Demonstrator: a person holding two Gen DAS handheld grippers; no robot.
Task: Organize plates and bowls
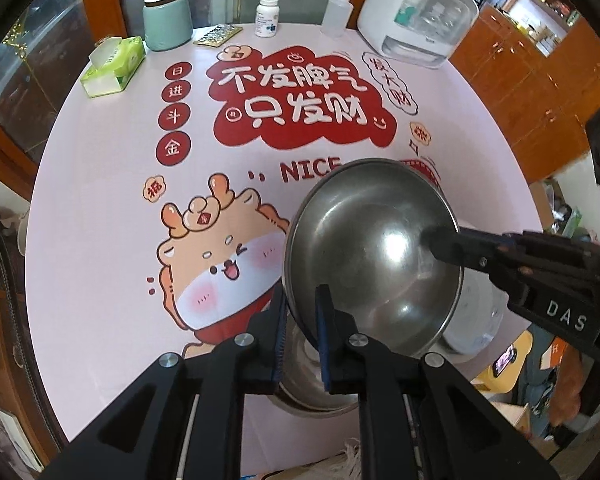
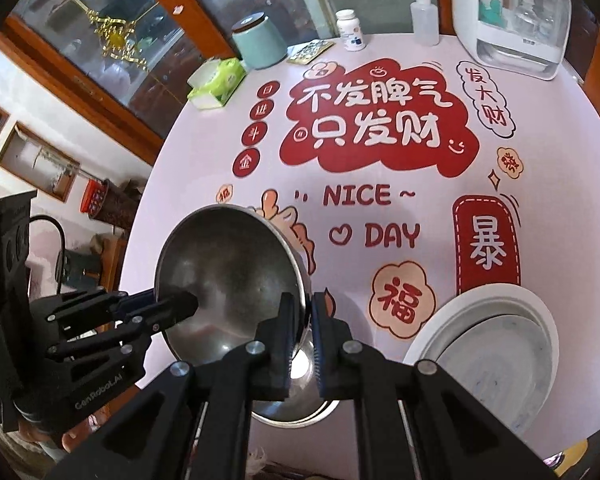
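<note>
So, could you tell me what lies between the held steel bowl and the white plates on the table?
In the right wrist view, only printed tablecloth lies between the steel bowl and the white plates.

We saw a round surface under a pale pink printed cover with red Chinese lettering and a cartoon creature. Behind it stood a wood-framed glass cabinet trimmed with gold ribbon. To the right ran orange-brown wooden cabinets with small knobs. Daylight fell evenly over the room.
</note>
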